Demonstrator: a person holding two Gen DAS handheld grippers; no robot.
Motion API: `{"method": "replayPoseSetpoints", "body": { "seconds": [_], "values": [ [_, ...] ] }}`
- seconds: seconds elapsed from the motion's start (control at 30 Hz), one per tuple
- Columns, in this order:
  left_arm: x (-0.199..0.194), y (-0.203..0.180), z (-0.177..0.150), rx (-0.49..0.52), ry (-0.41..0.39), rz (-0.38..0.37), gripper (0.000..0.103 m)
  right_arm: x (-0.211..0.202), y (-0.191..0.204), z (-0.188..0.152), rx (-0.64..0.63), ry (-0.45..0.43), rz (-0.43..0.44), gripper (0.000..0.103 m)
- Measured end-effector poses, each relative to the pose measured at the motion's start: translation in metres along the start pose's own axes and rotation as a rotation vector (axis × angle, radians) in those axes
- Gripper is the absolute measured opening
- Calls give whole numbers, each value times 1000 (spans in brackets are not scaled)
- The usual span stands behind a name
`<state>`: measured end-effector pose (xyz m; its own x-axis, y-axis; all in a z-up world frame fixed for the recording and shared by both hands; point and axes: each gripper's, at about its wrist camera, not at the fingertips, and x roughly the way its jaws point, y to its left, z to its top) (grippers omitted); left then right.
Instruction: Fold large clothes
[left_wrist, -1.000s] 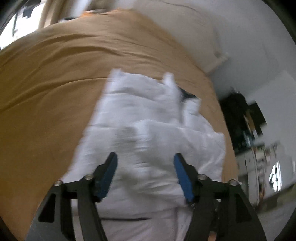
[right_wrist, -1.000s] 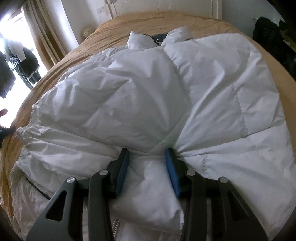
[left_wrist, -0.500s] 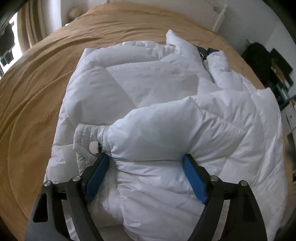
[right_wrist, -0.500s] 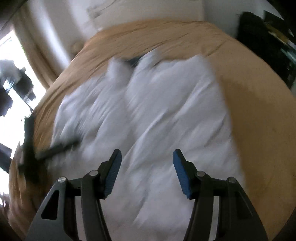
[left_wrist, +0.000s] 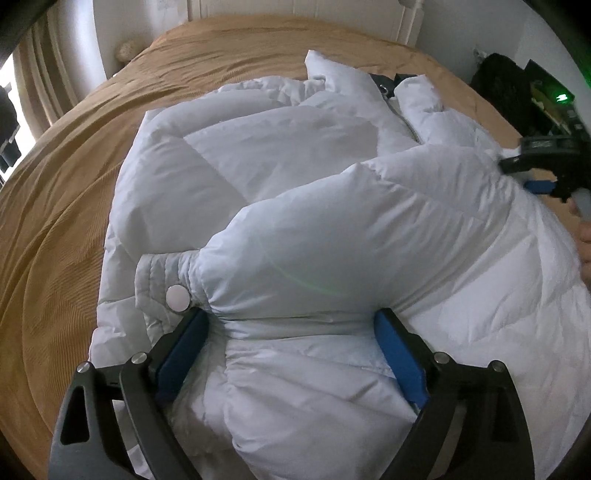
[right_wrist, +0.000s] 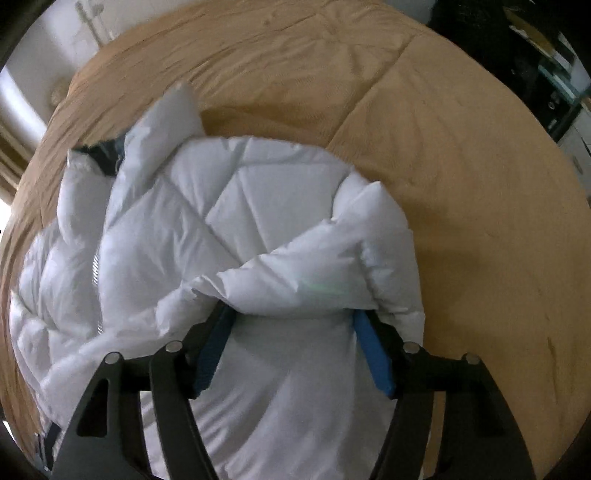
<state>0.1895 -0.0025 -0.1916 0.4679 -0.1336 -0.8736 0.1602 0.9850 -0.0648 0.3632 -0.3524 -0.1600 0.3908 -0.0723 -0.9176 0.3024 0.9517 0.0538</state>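
A white puffy quilted jacket (left_wrist: 280, 177) lies on a tan bedspread (left_wrist: 59, 206), collar toward the headboard. One sleeve is folded across its front, with a snap cuff (left_wrist: 162, 284) at the left. My left gripper (left_wrist: 291, 339) is open, its blue pads on either side of that sleeve near the cuff. My right gripper (right_wrist: 291, 332) is open wide around the jacket's right shoulder fold (right_wrist: 317, 280). The right gripper also shows at the right edge of the left wrist view (left_wrist: 543, 173). The jacket fills the right wrist view (right_wrist: 184, 236).
A white headboard (left_wrist: 295, 14) stands at the far end of the bed. Curtains and a window (left_wrist: 22, 92) are on the left. Dark clutter and shelves (left_wrist: 517, 81) stand on the right. Bare bedspread (right_wrist: 461, 166) lies right of the jacket.
My right gripper let go of the jacket's front, opened, and swung right to the shoulder. My left gripper moved down over the folded sleeve and settled beside the cuff.
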Motion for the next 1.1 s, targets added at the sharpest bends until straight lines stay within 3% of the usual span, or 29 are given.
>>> {"method": "replayPoseSetpoints", "body": {
  "seconds": [0.1,0.23,0.33,0.4,0.53,0.63,0.7,0.73,0.77,0.83,0.9,0.97,1.1],
  "values": [
    [-1,-1,-1,1,-9,2,92,-42,8,-29,-62,-88,25,66],
    [-1,-2,-1,2,-12,15,93,-96,13,-111,-216,-167,52,67],
    [-1,-2,0,1,-13,8,93,-77,-3,-160,-287,-69,-3,69],
    [-1,-4,0,14,-11,16,94,-55,-23,-178,-290,-44,36,70],
    [-2,-1,2,7,-2,21,94,-66,-37,-181,-264,-56,56,70],
    [-23,2,-4,-3,-20,53,94,-103,-33,-190,-267,-133,45,72],
    [-37,6,-13,20,-48,78,97,-100,-35,-198,-309,-122,-15,80],
    [-41,12,-21,26,-49,105,103,-84,-41,-203,-316,-75,-67,82],
    [-43,19,-27,16,-45,117,103,-73,-51,-210,-294,-37,-53,85],
    [-48,38,-36,-40,-26,76,103,-48,-85,-205,-122,62,82,99],
    [-62,49,-38,-82,-32,64,101,-43,-113,-200,43,110,184,100],
    [-87,55,-37,-93,-67,63,100,-64,-124,-200,68,58,206,100],
    [-124,76,-47,-73,-117,7,103,-103,-132,-209,-8,-5,213,100]
  ]
}}
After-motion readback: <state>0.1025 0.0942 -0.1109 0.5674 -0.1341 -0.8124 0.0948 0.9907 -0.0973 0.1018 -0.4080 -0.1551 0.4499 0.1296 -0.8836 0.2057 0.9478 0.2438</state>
